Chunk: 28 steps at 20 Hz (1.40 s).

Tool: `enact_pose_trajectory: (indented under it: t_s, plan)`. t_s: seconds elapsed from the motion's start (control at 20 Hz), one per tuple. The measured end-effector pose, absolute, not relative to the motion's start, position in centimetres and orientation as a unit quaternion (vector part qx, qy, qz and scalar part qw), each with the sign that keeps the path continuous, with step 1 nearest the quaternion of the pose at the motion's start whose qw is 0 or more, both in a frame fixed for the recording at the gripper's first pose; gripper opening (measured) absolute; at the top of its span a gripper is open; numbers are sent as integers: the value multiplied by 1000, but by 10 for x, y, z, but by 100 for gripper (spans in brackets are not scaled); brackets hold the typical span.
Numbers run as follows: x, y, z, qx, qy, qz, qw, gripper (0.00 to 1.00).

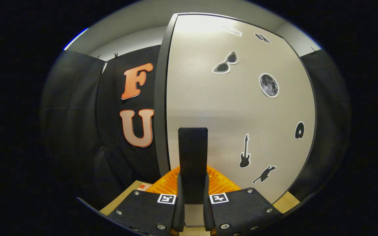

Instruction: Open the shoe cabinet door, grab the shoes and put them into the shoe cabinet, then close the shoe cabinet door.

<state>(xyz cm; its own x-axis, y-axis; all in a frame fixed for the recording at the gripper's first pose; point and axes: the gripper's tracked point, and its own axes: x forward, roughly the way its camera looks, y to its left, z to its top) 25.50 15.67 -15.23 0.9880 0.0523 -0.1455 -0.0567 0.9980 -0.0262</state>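
With the tool [193, 209] clamped narrow on the dark handle [193, 154] of the cabinet door [238, 108], the person should pull steadily along the door's arc without twisting.

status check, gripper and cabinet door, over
Hand-held gripper shut on the door handle. Cabinet door looks shut or nearly so, stickers facing the camera. Nothing in the way.

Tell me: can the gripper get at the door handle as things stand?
Probably yes, it looks there already. The gripper has its fingers on either side of the dark upright handle on the cabinet door, apparently pressing it. Nothing lies between them.
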Motion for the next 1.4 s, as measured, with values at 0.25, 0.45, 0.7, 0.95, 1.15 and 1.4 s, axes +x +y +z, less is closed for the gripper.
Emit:
enact_pose_trajectory:
  t_s: [0.25,0.45,0.7,0.95,1.15,1.4]
  plan:
    - [252,156,-152,10,81,33,996,17]
    - [241,155,-149,-4,74,36,997,17]
    - [209,147,-143,-2,78,35,996,17]
    - [187,133,-142,-4,88,41,995,16]
    - [169,119,-139,1,89,48,995,16]
    - [152,102,-137,-6,81,87,993,15]
